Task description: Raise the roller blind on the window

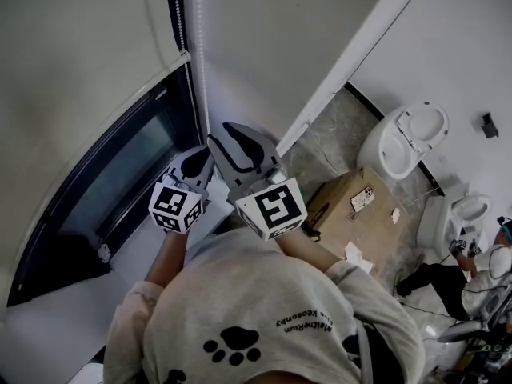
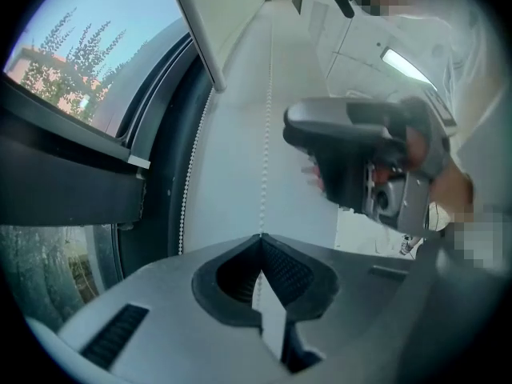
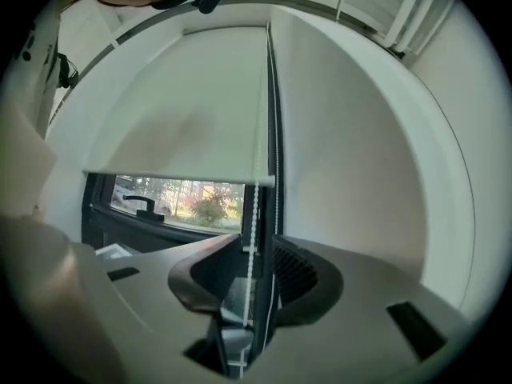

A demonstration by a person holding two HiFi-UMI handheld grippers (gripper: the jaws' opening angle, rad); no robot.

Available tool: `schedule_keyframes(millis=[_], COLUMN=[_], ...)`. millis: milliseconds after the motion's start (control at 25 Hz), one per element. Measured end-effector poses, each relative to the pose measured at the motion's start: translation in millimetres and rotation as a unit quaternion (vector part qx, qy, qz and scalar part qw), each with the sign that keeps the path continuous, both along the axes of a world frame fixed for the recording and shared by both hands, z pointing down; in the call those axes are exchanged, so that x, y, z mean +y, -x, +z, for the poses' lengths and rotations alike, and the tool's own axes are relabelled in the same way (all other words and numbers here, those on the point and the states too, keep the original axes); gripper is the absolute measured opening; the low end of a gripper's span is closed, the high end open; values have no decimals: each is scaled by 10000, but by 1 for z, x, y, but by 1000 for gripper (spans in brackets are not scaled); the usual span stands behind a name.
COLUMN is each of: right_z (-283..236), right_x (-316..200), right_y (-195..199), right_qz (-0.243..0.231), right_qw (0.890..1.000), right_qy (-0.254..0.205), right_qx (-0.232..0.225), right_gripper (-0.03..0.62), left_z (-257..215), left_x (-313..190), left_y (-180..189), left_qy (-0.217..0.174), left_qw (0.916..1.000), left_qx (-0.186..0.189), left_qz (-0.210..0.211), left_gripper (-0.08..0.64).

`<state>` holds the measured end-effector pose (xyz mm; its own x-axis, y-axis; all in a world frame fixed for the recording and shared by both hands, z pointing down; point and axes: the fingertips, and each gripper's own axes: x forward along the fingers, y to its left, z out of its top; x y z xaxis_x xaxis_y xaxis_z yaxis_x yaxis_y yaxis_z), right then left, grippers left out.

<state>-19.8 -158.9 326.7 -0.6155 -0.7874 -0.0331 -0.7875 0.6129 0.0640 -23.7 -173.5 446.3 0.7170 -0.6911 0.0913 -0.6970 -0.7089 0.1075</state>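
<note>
Left gripper [image 2: 260, 242] first: its jaws are pressed together on one strand of the bead chain [image 2: 269, 134], which runs straight up from the tips along the white wall beside the window frame. Close by and a little higher, my right gripper [image 3: 256, 254] is spread wide. A strand of the same chain hangs down through the gap with neither pad pressing on it, so that hand holds nothing.

The blind [image 3: 176, 110] is only partly up. Its bottom bar [image 3: 180, 178] lies across the window [image 3: 184, 202], leaving a strip of glass below it where the handle [image 3: 144, 205] and trees outside show. The fabric covers everything above that bar. I judge the job is begun but far from finished, since most of the blind has yet to roll up. What is left, as I read it, is to close my right gripper on the chain up here, pull down, and go on hand over hand until the glass is uncovered.
</note>
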Motion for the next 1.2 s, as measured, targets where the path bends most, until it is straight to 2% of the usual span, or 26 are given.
schedule_keyframes(millis=[240,720,880,1080,1200], right_z=[-50,-109,-119,-119,-109], right_x=[-14,-13,-12,-14,-14], right_y=[9,20,15,13,13], right_qz=[-21,-103,17,-144,-150], right_qw=[9993,9971,9974,9975,9983], right_qy=[-370,-746,-722,-645,-552], right_qx=[-57,-102,-53,-235,-147], right_gripper=[121,83,31,14,14], left_z=[0,1,1,1,10], left_x=[6,11,11,12,12], left_y=[3,-4,-4,-6,-8], left_qy=[-292,-385,-405,-440,-402], left_qw=[9994,9991,9990,9989,9991], left_qx=[122,166,167,173,105], left_qz=[-122,-31,-11,27,37], left_gripper=[8,8,8,8,8])
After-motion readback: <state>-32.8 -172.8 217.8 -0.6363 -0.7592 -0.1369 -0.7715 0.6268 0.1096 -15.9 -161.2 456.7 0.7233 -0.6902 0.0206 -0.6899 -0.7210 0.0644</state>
